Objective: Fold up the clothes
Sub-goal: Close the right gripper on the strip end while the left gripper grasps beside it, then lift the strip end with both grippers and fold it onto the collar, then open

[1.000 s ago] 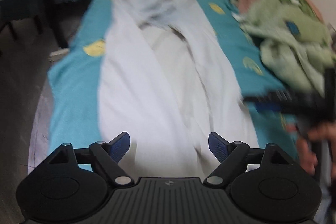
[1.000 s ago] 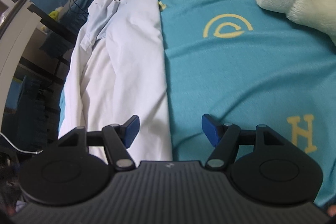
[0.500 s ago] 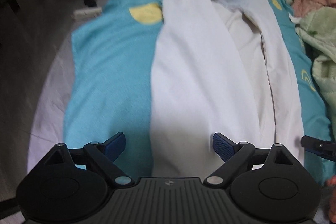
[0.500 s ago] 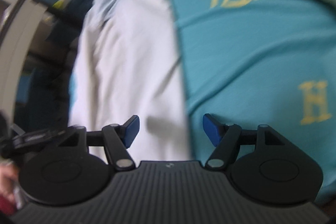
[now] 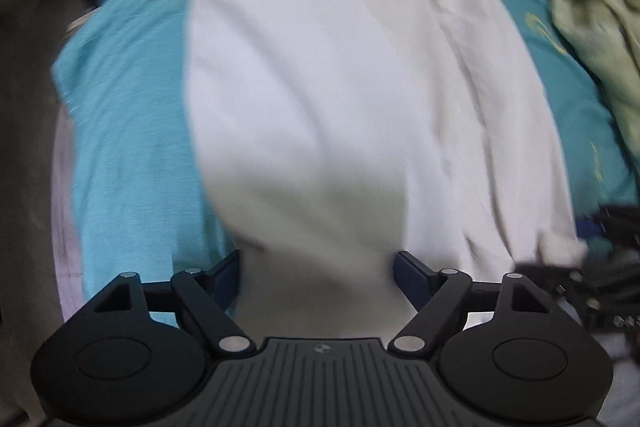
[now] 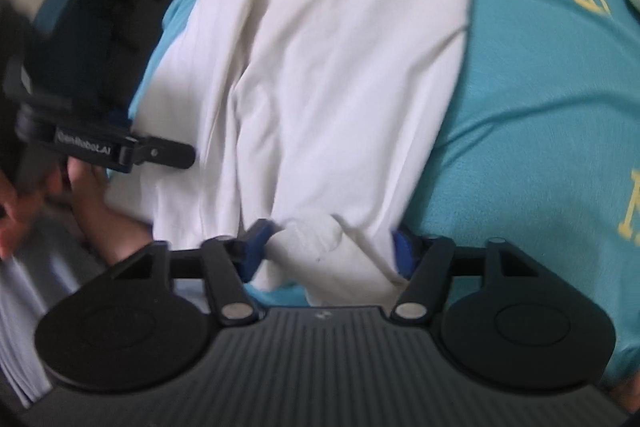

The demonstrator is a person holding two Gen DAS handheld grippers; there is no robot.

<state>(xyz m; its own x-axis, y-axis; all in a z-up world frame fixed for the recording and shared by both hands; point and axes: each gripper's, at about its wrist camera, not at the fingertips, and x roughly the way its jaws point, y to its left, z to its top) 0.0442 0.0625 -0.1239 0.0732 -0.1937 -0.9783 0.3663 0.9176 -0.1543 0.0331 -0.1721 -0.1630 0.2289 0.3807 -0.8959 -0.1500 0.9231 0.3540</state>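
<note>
A long white garment [image 5: 340, 87] lies lengthwise on a teal bedsheet [image 5: 132, 107]. My left gripper [image 5: 318, 273] points steeply down over the garment's near end. Its jaws are closing, with the cloth bulging up between the blue pads [image 5: 226, 277]. In the right wrist view the same garment [image 6: 340, 67] shows its near right corner between the fingers of my right gripper [image 6: 328, 247], whose jaws are also closing. On neither gripper can I see the pads pinching the cloth. The picture is blurred.
A green fleece blanket [image 5: 580, 7] is heaped on the bed to the right of the garment. The bed's edge and a grey floor [image 5: 24, 147] lie to the left. A hand [image 6: 92, 195] and the left tool's black arm [image 6: 120, 147] show beside the garment. Dark furniture [image 6: 120, 7] stands behind them.
Both grippers have come down and in towards the garment's near end. Cloth now sits between each pair of fingers, and both pairs stand narrower than before.
</note>
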